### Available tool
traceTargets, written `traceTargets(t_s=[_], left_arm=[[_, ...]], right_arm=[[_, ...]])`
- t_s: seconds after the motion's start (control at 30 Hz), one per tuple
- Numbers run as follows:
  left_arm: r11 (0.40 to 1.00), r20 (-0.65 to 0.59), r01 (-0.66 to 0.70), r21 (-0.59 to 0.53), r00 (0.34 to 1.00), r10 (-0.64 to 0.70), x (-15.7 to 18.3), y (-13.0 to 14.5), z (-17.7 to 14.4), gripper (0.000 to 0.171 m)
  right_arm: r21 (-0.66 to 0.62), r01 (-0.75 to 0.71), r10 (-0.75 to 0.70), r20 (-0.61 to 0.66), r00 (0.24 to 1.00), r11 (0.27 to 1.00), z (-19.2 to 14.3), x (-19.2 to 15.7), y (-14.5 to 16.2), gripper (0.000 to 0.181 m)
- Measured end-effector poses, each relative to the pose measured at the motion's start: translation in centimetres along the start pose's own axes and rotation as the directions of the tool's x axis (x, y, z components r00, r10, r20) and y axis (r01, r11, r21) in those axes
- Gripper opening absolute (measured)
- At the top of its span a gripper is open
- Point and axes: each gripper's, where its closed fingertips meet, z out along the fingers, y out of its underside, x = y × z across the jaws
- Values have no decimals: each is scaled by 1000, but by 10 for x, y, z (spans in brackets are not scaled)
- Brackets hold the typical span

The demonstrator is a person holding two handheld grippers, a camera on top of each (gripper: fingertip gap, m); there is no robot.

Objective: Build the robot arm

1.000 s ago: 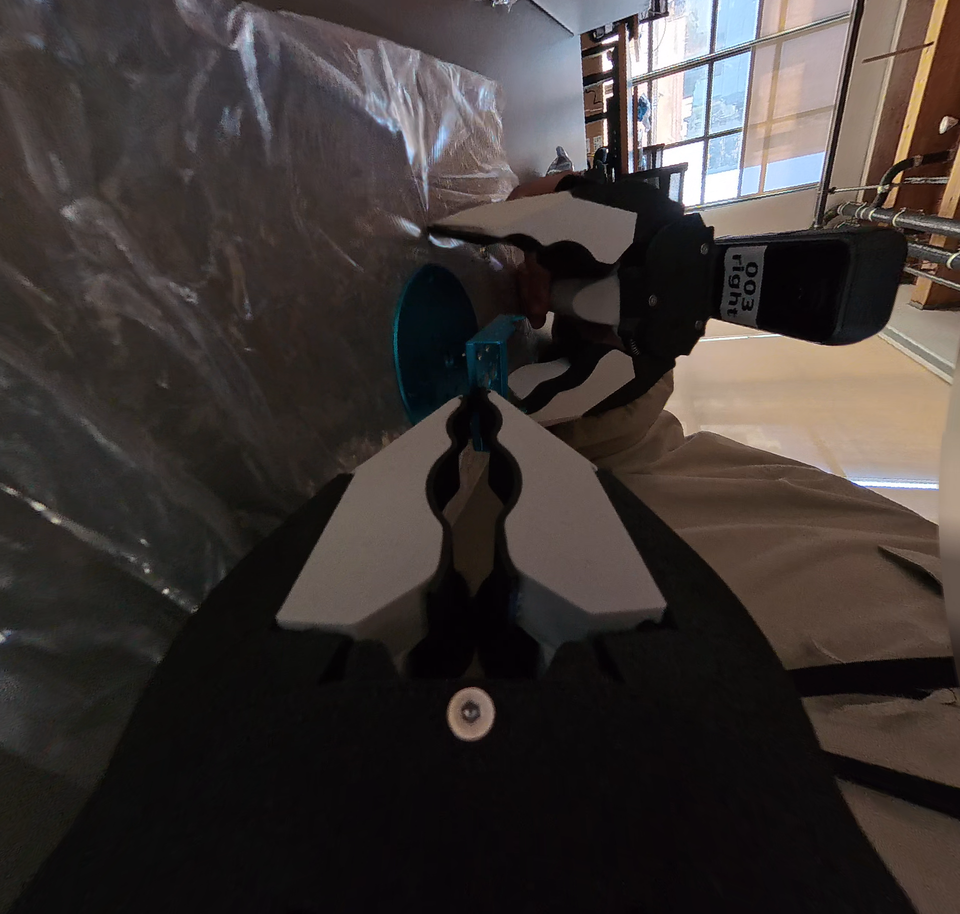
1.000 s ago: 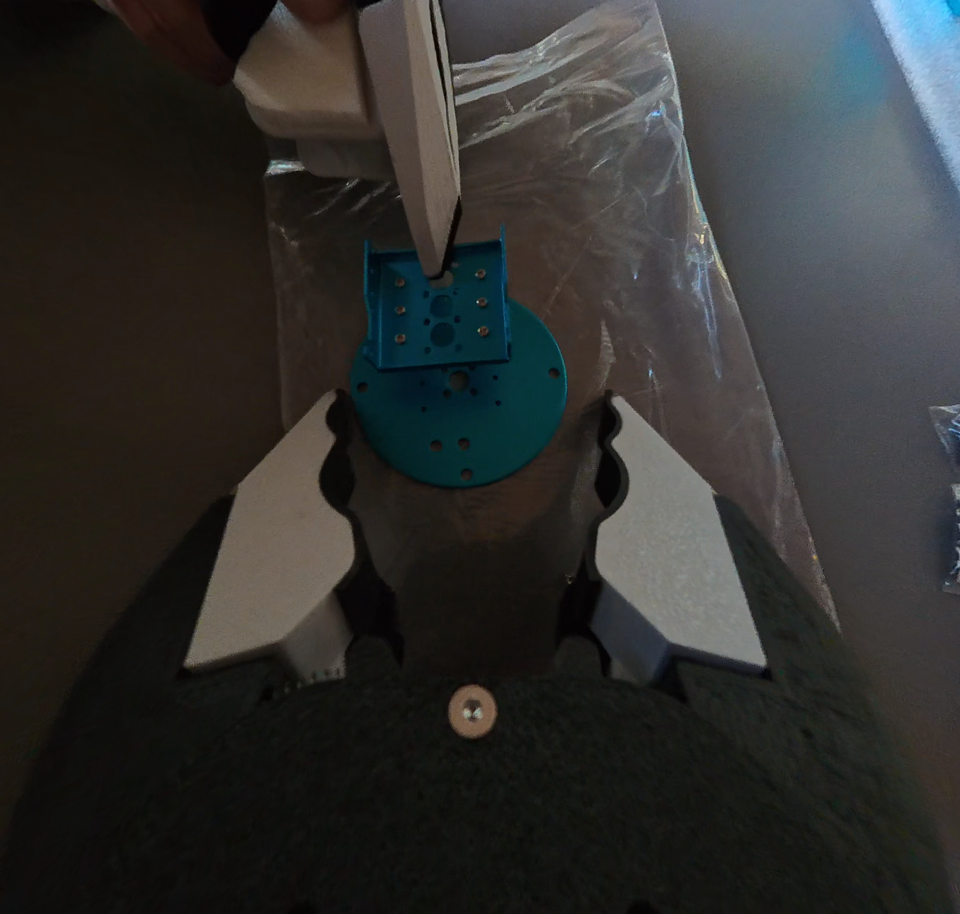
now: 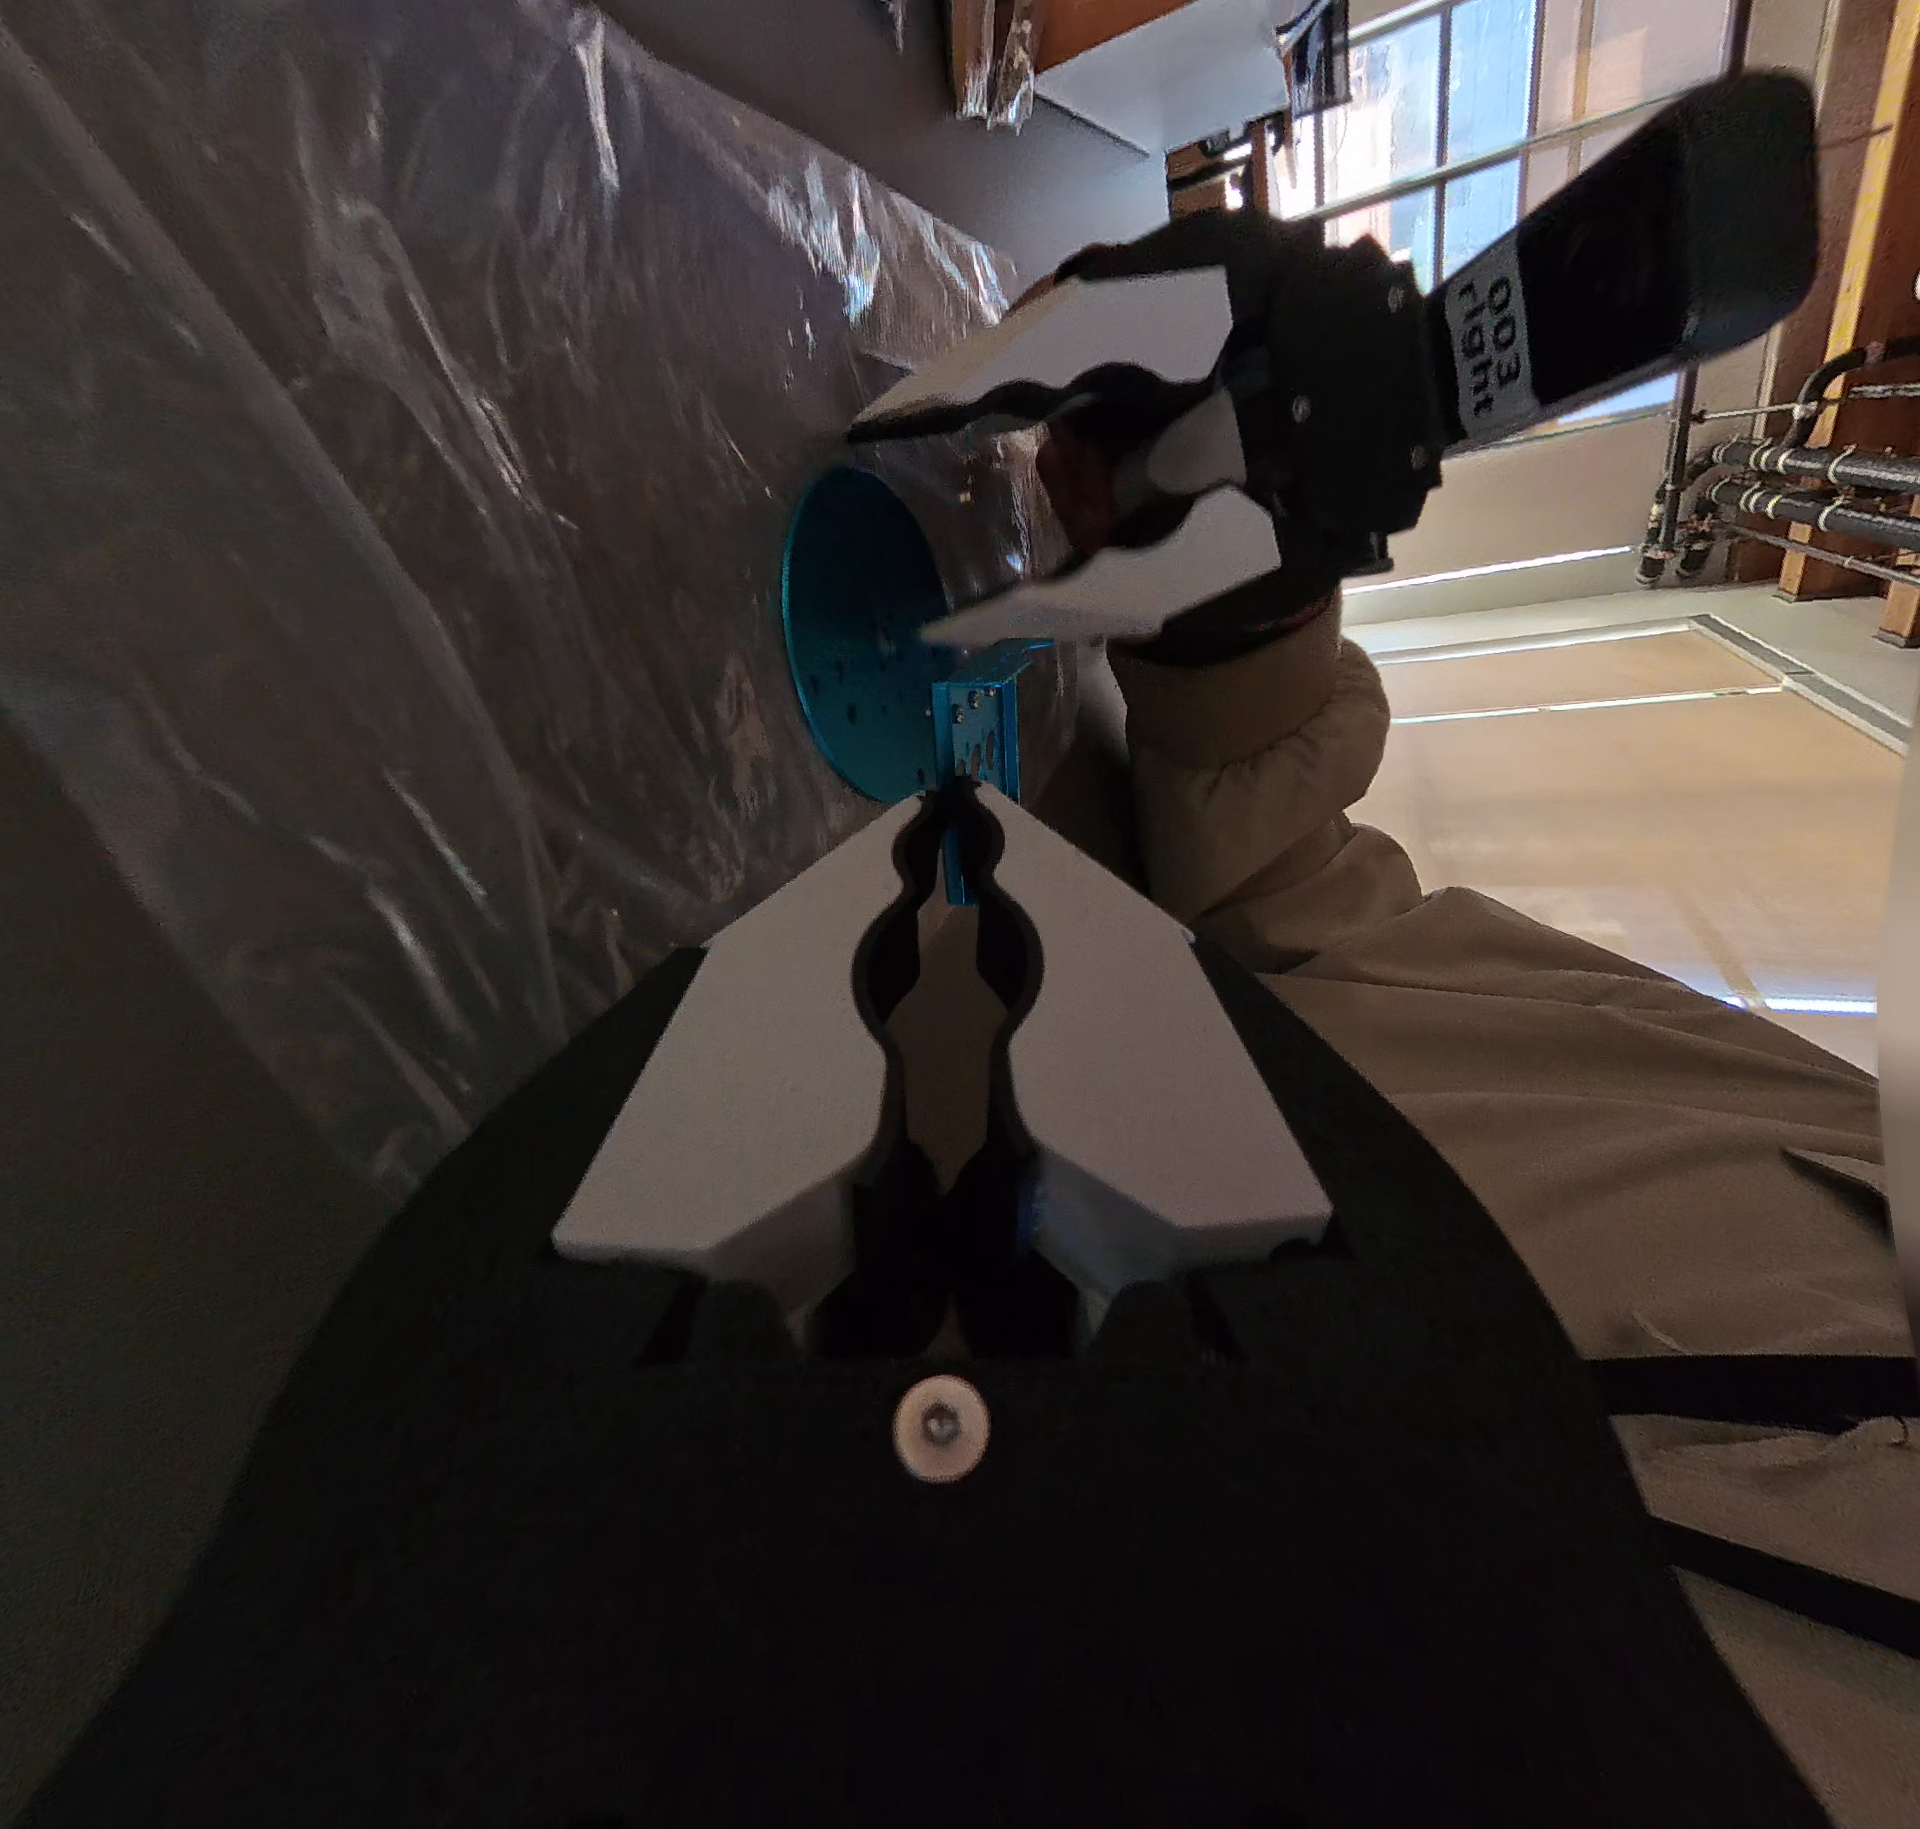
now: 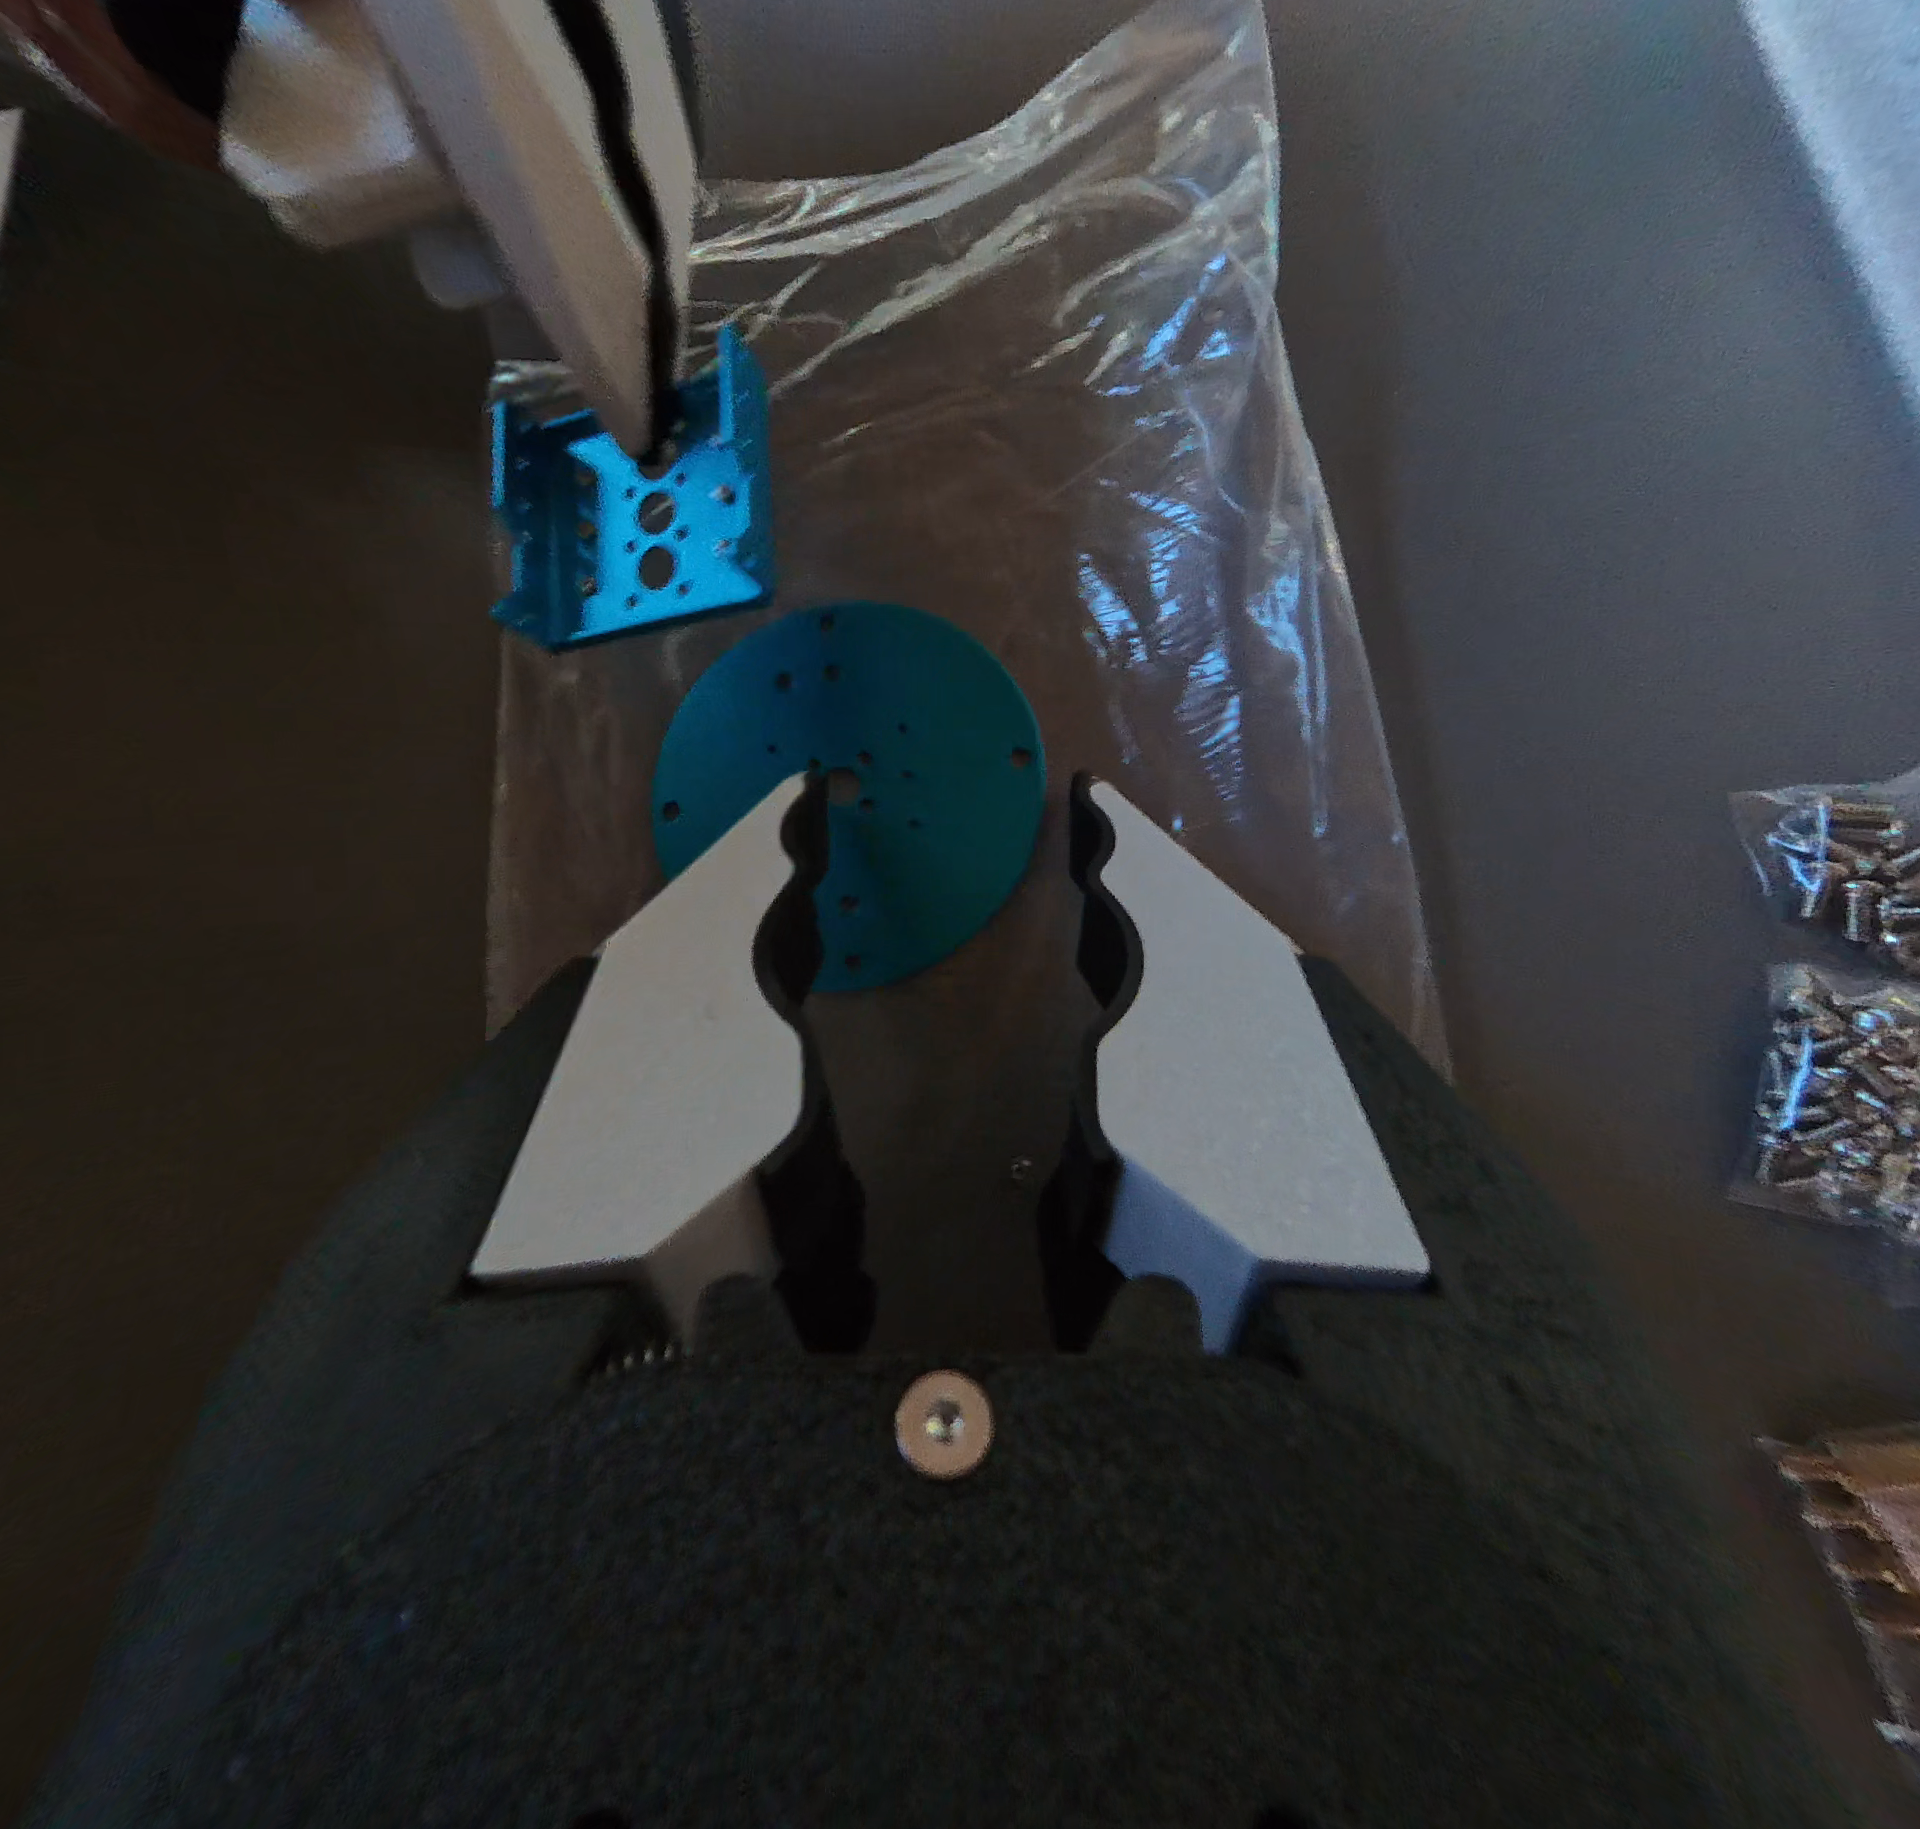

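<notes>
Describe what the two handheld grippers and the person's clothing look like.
Both the left gripper and right gripper have white wedge-shaped fingers with black wavy inner pads, on textured black bodies with a silver screw. The right one's black handle bears a white label. The sleeve is beige.

disc [image 4: 852, 740]: lower-left part hidden behind right gripper's finger [image 4: 665, 1052] | screw bags [image 4: 1839, 990]: cut by right edge | bracket [image 3: 977, 751]: gripped edge hidden
</notes>
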Motion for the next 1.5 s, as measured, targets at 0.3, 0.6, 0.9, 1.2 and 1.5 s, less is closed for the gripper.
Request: traceTargets(t_s=[0.3, 0.6, 0.9, 1.2, 1.5], left_arm=[[999, -25, 10, -43, 1000, -11, -1, 15, 17, 2], [1000, -30, 16, -2, 999, -16, 0, 12, 4, 1], [1000, -27, 8, 28, 1000, -7, -4, 10, -11, 2], [1000, -60, -9, -1, 998, 9, 5, 16, 1, 1], [1000, -28, -1, 7, 1000, 1, 6, 19, 5, 1]], right_arm=[[-1, -108, 106, 154, 982, 994, 5, -7, -6, 25], [-21, -59, 63, 348, 936, 998, 0, -51, -1, 23], [-35, 94, -94, 3, 996, 995, -1, -69, 9, 100], [-6, 110, -110, -114, 987, 994, 11, -65, 13, 90], [10, 161, -158, -143, 977, 987, 10, -70, 10, 79]])
